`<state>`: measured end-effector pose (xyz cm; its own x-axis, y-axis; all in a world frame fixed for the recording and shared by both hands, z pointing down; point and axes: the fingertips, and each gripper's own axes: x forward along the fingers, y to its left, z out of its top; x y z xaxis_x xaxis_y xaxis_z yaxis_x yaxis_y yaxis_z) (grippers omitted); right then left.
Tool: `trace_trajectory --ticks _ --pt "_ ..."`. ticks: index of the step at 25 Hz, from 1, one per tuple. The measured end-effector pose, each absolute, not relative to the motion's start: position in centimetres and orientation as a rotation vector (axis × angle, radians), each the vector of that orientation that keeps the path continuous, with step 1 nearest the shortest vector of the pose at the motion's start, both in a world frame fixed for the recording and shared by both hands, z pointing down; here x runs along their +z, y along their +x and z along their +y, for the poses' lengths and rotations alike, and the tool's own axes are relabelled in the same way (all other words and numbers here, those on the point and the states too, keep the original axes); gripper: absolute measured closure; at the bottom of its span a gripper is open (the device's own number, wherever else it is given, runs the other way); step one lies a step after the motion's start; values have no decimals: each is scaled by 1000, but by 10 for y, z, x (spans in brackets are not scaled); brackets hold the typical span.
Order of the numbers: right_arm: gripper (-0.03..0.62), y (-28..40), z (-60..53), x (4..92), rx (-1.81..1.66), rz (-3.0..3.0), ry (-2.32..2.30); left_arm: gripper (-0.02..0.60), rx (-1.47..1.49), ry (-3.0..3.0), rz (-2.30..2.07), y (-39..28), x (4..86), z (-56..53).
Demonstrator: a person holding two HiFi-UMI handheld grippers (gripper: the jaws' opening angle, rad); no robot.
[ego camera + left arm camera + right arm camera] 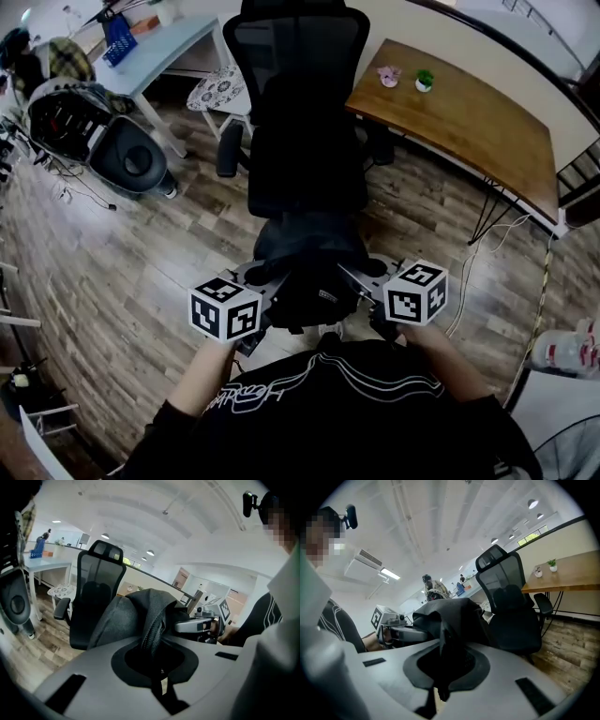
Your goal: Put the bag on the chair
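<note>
Head view shows a person holding a black bag (pixel 309 267) up between two grippers. The left gripper (pixel 265 286) is clamped on the bag's left side and the right gripper (pixel 367 281) on its right. Left gripper view has those jaws closed tight on a ribbed black strap (pixel 152 625) of the bag, with gray fabric bulging just beyond them. Right gripper view shows the jaws there pinched shut on a fold of the same dark cloth. A black mesh office chair (pixel 300 122) stands directly ahead of both grippers, seat side toward them. The bag is close to the seat, though contact cannot be made out. A wooden counter (pixel 469 112) runs beyond the right gripper, above the plank floor (pixel 122 253).
</note>
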<state>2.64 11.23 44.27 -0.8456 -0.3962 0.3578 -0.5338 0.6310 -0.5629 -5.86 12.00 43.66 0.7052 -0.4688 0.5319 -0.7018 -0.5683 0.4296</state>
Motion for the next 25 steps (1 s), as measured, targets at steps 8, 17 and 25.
trace_trajectory --ticks 8,17,25 --pt "592 71 34 458 1034 -2618 820 546 516 2288 -834 -14 454 38" --pt "592 90 -8 454 1000 -2619 860 546 525 2303 -830 4 452 -3" --pt "592 83 -43 459 984 -2613 881 546 512 2311 -828 -3 458 -38"
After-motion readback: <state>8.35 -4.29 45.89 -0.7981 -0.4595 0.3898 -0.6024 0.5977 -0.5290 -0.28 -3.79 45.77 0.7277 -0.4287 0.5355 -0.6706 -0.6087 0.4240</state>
